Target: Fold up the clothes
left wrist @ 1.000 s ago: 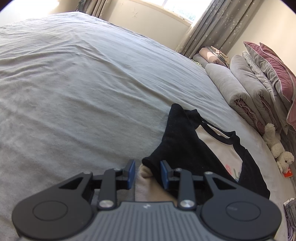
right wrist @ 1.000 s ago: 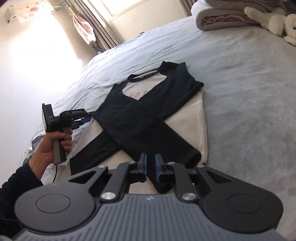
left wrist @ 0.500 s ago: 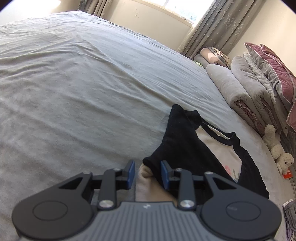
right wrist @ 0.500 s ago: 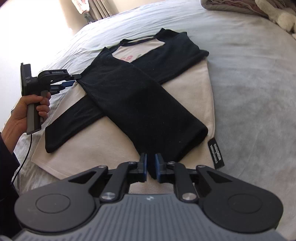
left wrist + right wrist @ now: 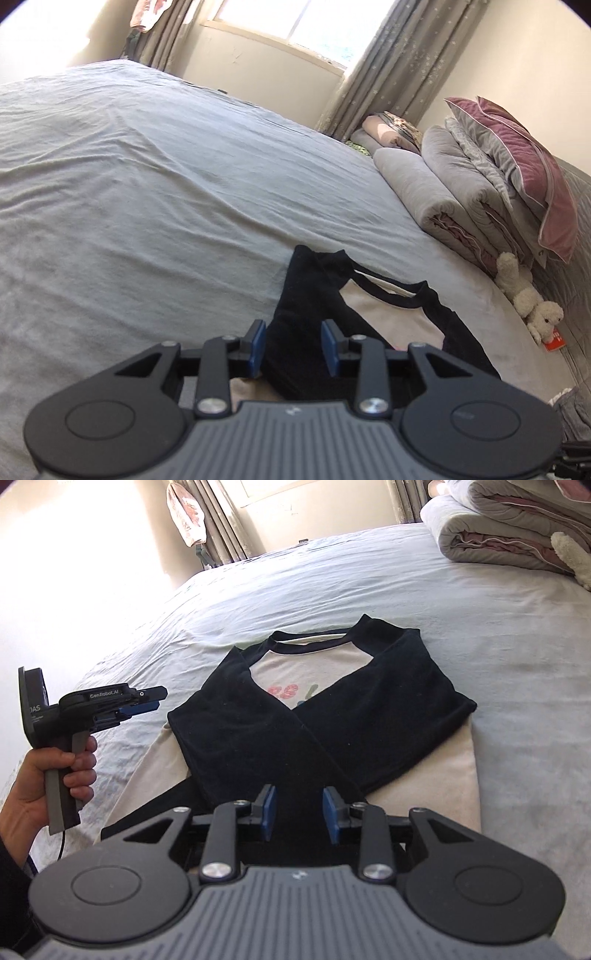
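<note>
Shirt point(image 5: 332, 738) lies flat on the bed point(image 5: 480, 602), cream body, both black sleeves crossed over the chest, collar at the far end.

Right gripper point(image 5: 299, 818): jaws opening, nothing pinched; black sleeve lies below the gap. Left gripper point(image 5: 293, 349): jaws apart, empty, hovering by the shirt's left edge, clear of the cloth in the right view.

Handling, judged: light, limp knit, not fragile; it will sag and slide on the sheet. Best pinched at the hem corners or side edges, through all layers, then lifted slowly so the sleeves stay put.
</note>
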### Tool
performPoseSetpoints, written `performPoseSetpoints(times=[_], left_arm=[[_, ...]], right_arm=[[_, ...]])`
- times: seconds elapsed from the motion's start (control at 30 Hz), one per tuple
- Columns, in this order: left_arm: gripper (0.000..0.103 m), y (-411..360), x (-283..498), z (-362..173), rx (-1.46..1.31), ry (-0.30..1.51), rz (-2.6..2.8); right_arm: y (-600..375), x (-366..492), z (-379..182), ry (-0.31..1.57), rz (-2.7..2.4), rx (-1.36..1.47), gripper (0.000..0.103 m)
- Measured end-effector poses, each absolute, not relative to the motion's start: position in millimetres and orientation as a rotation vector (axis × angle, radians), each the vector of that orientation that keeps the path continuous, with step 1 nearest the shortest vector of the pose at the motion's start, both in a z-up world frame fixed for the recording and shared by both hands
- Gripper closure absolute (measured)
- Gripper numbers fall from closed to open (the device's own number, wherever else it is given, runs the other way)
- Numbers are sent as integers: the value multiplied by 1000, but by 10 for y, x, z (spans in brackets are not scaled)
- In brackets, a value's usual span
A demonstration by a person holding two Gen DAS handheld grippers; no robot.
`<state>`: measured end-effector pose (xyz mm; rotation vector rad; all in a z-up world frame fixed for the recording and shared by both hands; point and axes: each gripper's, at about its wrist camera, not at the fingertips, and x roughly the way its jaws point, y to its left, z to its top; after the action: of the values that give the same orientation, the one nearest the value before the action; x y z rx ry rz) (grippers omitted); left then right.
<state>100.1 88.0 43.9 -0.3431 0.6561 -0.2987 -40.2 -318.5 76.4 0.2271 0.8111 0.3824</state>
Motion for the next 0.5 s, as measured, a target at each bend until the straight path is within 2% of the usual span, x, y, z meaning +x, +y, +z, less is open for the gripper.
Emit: performPoseSetpoints(times=[0.2,0.33,0.5], left_arm=[[70,583,1008,218,-183,747,-295],[74,670,1028,194,-227,760,-284],[75,666,1027,201,-230,763,-274]], right_arm=[[-3081,-309,464,862,359,111,68],[-3208,-371,486,856,356,107,64],[-3435,-357,439,892,308,151,64]])
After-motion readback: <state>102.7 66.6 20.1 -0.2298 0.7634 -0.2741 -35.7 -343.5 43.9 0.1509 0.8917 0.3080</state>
